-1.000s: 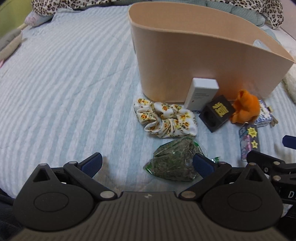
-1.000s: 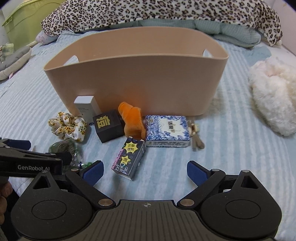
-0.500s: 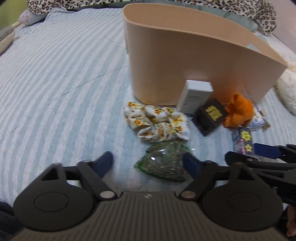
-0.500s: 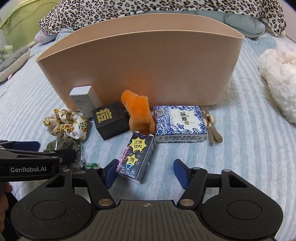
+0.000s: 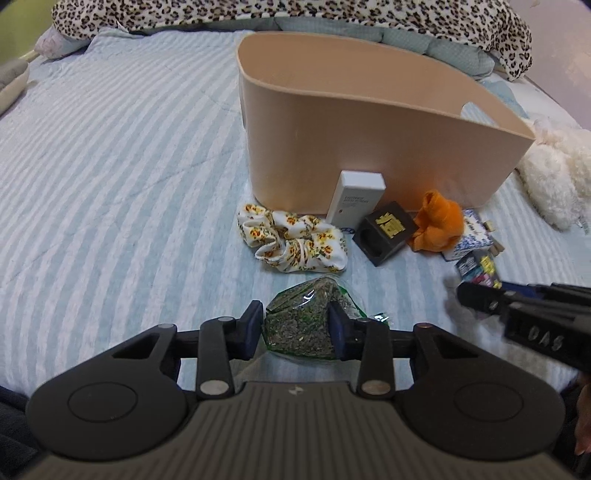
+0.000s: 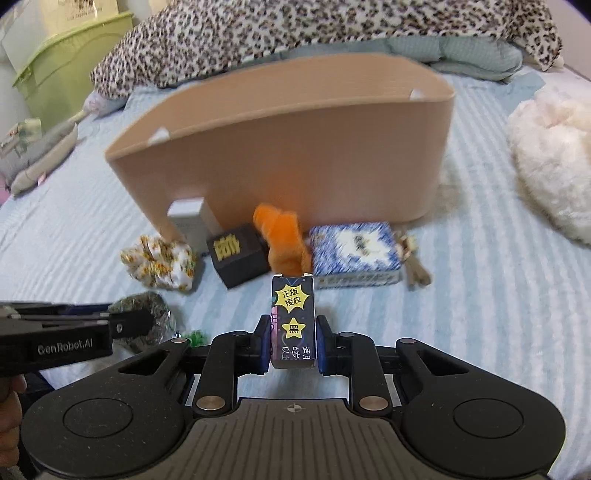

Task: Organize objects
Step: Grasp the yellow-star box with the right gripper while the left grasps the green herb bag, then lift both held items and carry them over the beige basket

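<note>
A tan oval bin [image 5: 369, 140] stands on the striped bed, also in the right wrist view [image 6: 295, 162]. My left gripper [image 5: 295, 328] is shut on a clear bag of green dried herbs [image 5: 303, 321]. My right gripper [image 6: 293, 347] is shut on a small dark box with yellow star stickers [image 6: 293, 321] and holds it off the bed. In front of the bin lie a floral scrunchie [image 5: 291, 243], a white box [image 5: 356, 197], a black cube [image 5: 386, 232], an orange cloth [image 5: 437, 221] and a blue-white patterned box [image 6: 354, 254].
A fluffy white plush [image 6: 550, 162] lies right of the bin. A leopard-print blanket [image 6: 295, 33] runs along the back. A green storage box [image 6: 70, 74] stands far left. Small wooden pieces [image 6: 413, 258] lie beside the patterned box.
Both grippers have closed: the left on the herb bag, the right on the dark star box, which is now lifted upright between the fingers.
</note>
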Tool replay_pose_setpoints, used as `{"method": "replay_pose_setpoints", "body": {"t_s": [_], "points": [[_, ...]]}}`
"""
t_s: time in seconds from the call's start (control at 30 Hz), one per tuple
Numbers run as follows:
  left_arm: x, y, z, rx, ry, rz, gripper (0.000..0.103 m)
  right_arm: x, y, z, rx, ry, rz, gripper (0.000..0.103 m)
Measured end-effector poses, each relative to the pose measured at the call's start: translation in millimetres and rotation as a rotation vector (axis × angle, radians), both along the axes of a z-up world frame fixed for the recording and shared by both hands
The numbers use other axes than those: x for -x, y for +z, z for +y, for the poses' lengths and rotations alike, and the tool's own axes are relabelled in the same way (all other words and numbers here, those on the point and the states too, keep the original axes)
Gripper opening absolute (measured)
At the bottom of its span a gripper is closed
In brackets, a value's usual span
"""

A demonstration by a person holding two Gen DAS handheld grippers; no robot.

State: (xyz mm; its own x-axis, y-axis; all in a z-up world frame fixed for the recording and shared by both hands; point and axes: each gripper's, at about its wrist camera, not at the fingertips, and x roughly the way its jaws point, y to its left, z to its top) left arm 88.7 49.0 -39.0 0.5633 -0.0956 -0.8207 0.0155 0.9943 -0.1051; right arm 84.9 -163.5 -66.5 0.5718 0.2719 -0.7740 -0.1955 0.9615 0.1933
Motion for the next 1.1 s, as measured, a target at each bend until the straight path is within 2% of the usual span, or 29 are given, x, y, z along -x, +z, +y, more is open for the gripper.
{"method": "replay_pose_setpoints", "body": {"t_s": [0.1,0.3,0.6,0.83,0.97,1.1], "points": [[5.3,16.6,-1.4,0.010,-0.011,-0.027,0.040,2.9,18.3,-6.7,-0.023,-0.014,-0.040,0.022],[9.0,64.0,-4.2,0.006,-0.024,-0.150,0.039,-5.3,52.4,-17.7,-0.037,-0.035,-0.137,0.022],[-30.2,108.4,-9.8,-0.053,-0.015,-0.280,0.039,-42.1,93.8,-31.0,-0.045,-0.068,-0.263,0.022],[-88.9,109.0,-18.6,-0.054,0.005,-0.265,0.039,-83.6,101.7,-20.6,0.000,-0.070,-0.312,0.022],[-116.9,91.6,-32.9,-0.131,0.003,-0.235,0.039,-107.3,87.8,-13.9,0.040,-0.068,-0.283,0.022],[-141.5,66.6,-40.6,-0.162,0.005,-0.168,0.039,-125.7,69.5,-9.2,0.079,-0.059,-0.231,0.022]]}}
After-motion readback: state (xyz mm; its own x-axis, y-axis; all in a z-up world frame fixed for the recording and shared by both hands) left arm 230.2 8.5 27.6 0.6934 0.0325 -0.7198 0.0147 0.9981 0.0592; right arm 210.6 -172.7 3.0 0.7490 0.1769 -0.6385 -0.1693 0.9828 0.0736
